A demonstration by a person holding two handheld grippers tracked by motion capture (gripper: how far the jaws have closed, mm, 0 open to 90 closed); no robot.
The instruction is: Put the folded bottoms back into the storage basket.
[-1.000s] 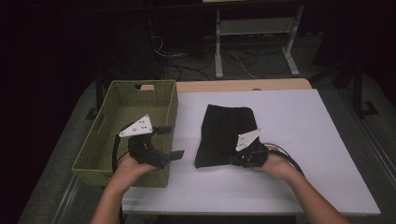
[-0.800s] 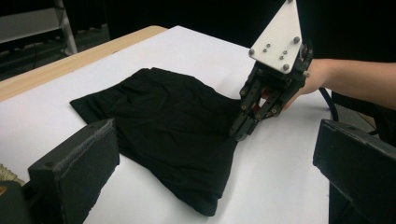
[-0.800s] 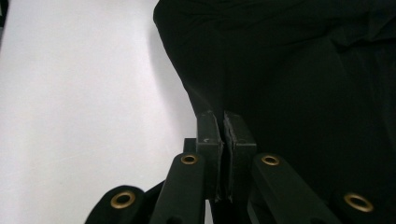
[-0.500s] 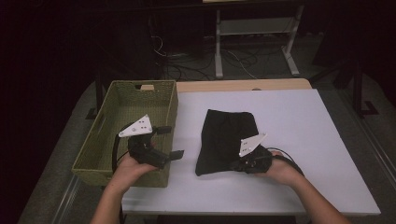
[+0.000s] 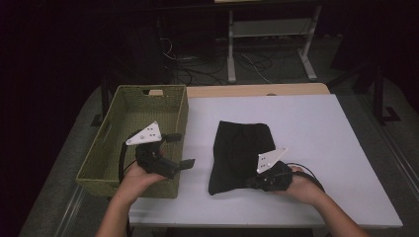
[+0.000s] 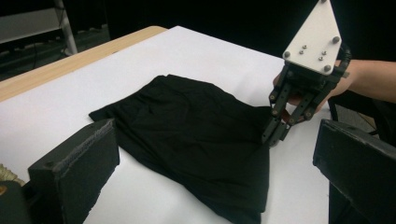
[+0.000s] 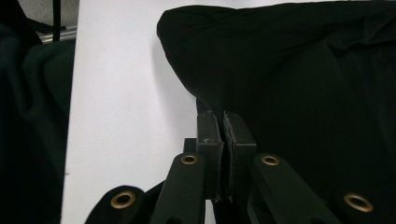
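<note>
A folded black cloth [image 5: 242, 145] lies in the middle of the white table [image 5: 321, 138]. My right gripper [image 5: 249, 183] is at the cloth's near right edge, with its jaws pressed together on a pinch of the fabric [image 7: 303, 70]. The right gripper [image 6: 274, 136] and the cloth [image 6: 187, 135] are also seen from the left gripper view, and the right gripper [image 7: 220, 117] from its own view. My left gripper [image 5: 182, 149] hangs open over the right rim of a green woven basket [image 5: 106, 138], pointing toward the cloth, with nothing between its fingers [image 6: 74, 172].
The basket stands at the table's left edge, and its inside looks bare. A wooden strip [image 5: 257, 90] runs along the table's far edge. A metal stand [image 5: 269, 34] and cables lie on the dark floor beyond.
My right gripper has shifted slightly toward the near edge and to the right, still pinching the cloth's edge. The left gripper has stayed where it was.
</note>
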